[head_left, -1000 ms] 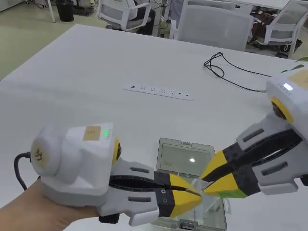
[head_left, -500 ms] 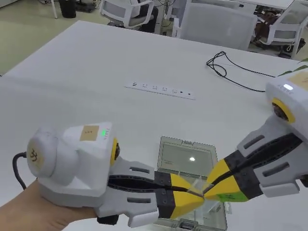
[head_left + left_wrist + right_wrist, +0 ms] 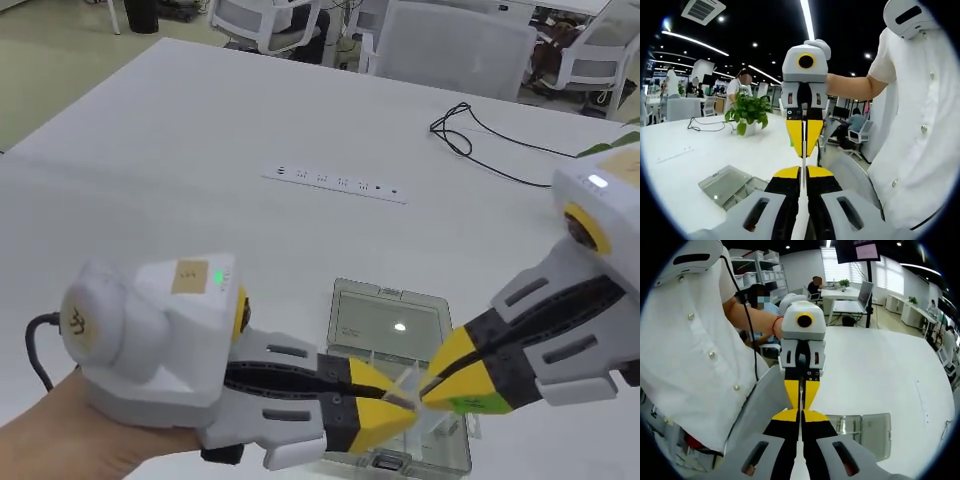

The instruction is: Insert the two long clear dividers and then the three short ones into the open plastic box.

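The open plastic box (image 3: pixel 388 322) lies on the white table (image 3: pixel 180 180), its clear lid flat toward the far side and its tray under the grippers. Above the tray, my left gripper (image 3: pixel 403 408) and my right gripper (image 3: pixel 428 388) meet tip to tip. A thin clear divider (image 3: pixel 412 385) is pinched between them. In the left gripper view my left gripper (image 3: pixel 803 172) is shut on the divider's edge (image 3: pixel 803 162), with the right gripper (image 3: pixel 804 150) facing it. In the right gripper view my right gripper (image 3: pixel 801 415) is shut on the same strip, and the box (image 3: pixel 865 432) lies below.
A white power strip (image 3: pixel 338 185) lies mid-table and a black cable (image 3: pixel 480 140) loops at the far right. Office chairs (image 3: pixel 450 50) stand beyond the far edge. A potted plant (image 3: pixel 747 112) stands on the table. The person's white shirt (image 3: pixel 700 350) is close behind.
The right gripper's jaws, slightly apart a second ago, have closed on the divider at the left gripper's tips. Both grippers stay over the box.
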Tool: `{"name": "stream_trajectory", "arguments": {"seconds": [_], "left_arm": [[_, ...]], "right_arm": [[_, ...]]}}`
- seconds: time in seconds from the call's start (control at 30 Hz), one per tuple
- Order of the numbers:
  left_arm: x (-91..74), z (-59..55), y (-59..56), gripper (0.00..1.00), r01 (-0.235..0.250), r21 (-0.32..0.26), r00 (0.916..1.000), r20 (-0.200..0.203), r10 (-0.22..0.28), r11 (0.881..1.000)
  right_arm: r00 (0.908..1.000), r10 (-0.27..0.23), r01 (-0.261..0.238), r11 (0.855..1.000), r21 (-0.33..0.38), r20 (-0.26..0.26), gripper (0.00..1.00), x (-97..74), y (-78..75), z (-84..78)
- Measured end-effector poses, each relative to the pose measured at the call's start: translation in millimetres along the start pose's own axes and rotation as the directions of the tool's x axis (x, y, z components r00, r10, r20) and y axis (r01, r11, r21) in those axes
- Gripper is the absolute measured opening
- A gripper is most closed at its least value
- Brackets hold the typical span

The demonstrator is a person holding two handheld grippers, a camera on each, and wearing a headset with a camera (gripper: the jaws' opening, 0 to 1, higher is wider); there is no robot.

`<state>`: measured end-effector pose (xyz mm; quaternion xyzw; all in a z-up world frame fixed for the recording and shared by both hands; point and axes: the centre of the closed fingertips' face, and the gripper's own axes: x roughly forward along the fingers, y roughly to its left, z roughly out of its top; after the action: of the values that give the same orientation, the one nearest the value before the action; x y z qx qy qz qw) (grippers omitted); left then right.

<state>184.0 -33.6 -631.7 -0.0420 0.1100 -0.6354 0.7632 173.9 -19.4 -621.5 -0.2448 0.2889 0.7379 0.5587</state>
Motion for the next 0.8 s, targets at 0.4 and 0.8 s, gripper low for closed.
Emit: {"name": "stream_trajectory", "arguments": {"seconds": [0.4, 0.8], "left_arm": [[-10.8, -7.2, 14.9, 0.15, -0.081, -0.011, 0.9966, -0.015, 0.081, 0.997], [-24.9, -23.5, 34.6, 0.4, -0.173, 0.007, 0.9823, -0.072, 0.173, 0.985]], "right_arm": [[0.9969, -0.079, 0.079, 0.997, 0.018, -0.002, 0.02, -12.5, -18.3, -7.2], [0.9843, -0.172, 0.173, 0.984, 0.032, -0.038, 0.02, -20.9, -51.6, -28.6]]}}
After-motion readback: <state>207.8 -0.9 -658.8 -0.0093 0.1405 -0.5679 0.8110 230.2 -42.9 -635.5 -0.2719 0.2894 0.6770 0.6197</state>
